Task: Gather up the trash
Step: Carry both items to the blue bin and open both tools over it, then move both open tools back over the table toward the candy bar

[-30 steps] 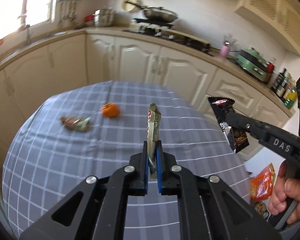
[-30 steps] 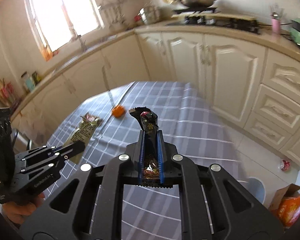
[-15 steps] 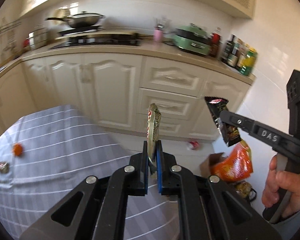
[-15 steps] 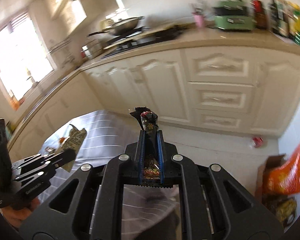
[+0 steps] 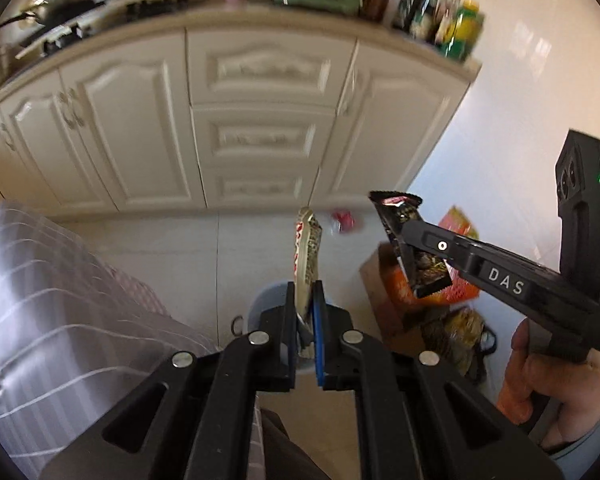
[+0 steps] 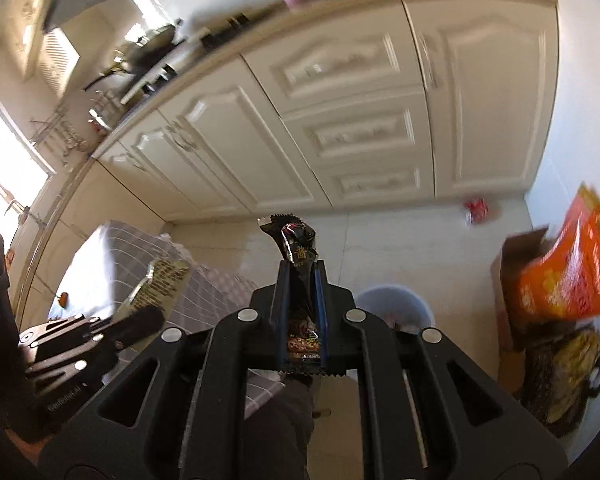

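Left hand-held gripper clamps gold wrapper; right hand-held gripper clamps black wrapper; both angled downward.

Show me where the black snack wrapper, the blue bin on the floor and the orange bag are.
black snack wrapper (image 6: 296, 246): right wrist view, on its crinkled upper end above the tongs.
blue bin (image 6: 392, 300): right wrist view, on its far inner wall.
orange bag (image 6: 568, 276): right wrist view, on the middle of its printed face.

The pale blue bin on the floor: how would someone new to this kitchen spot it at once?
Start at the cream cabinets, then drop to the tiled floor in front of them. The pale blue bin stands between the checked tablecloth and a cardboard box holding orange packaging. It is the only round, open-topped container there.
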Demonstrator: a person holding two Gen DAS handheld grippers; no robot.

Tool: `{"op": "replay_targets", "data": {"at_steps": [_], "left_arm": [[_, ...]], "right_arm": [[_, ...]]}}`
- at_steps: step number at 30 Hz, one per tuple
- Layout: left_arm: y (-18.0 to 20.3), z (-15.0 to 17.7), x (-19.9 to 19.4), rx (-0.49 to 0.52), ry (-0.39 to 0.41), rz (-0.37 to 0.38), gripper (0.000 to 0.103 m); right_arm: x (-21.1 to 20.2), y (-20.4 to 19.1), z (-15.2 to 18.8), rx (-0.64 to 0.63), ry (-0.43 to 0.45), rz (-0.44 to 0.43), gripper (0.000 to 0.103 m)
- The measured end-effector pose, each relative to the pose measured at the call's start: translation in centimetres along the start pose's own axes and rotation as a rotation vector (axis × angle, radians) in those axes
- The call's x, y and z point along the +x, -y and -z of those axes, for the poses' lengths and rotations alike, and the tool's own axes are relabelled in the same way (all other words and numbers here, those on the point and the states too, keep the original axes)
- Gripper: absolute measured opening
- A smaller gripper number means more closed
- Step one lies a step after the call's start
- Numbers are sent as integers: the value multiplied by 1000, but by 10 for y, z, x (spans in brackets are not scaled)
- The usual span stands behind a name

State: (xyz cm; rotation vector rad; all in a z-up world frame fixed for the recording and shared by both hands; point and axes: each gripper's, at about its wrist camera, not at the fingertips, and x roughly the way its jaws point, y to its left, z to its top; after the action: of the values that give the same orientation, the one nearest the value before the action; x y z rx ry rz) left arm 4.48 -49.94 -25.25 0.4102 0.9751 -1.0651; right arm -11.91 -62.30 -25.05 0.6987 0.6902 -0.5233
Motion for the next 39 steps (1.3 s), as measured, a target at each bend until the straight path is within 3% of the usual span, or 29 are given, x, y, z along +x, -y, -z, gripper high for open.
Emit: {"op": "replay_targets", "data": {"at_steps": [4, 6, 7, 8, 9, 10, 14, 27, 39], "left_arm": [[2, -6, 42, 7, -80, 20, 7], [1, -9, 58, 11, -110, 27, 13], [-2, -11, 62, 3, -123, 26, 41], [-5, -13, 63, -12, -113, 16, 70], [-9, -15, 59, -29, -82, -1, 78], [-10, -16, 57, -35, -65, -9, 84], [-22, -19, 42, -58, -39, -42, 87], [-33, -14, -25, -53, 87, -95, 89], [-70, 7, -124, -98, 268, -156, 91]], "right_arm": [[31, 20, 0, 53, -54, 6, 13], [44, 30, -1, 84, -74, 4, 22], [51, 36, -1, 102, -89, 7, 28], [55, 43, 0, 127, -90, 8, 45], [56, 46, 0, 139, -88, 11, 72], [55, 51, 1, 158, -75, 23, 78], [51, 57, 5, 187, -58, 29, 97], [23, 19, -1, 146, -13, 30, 97], [-18, -83, -11, -5, 56, -52, 97]]}}
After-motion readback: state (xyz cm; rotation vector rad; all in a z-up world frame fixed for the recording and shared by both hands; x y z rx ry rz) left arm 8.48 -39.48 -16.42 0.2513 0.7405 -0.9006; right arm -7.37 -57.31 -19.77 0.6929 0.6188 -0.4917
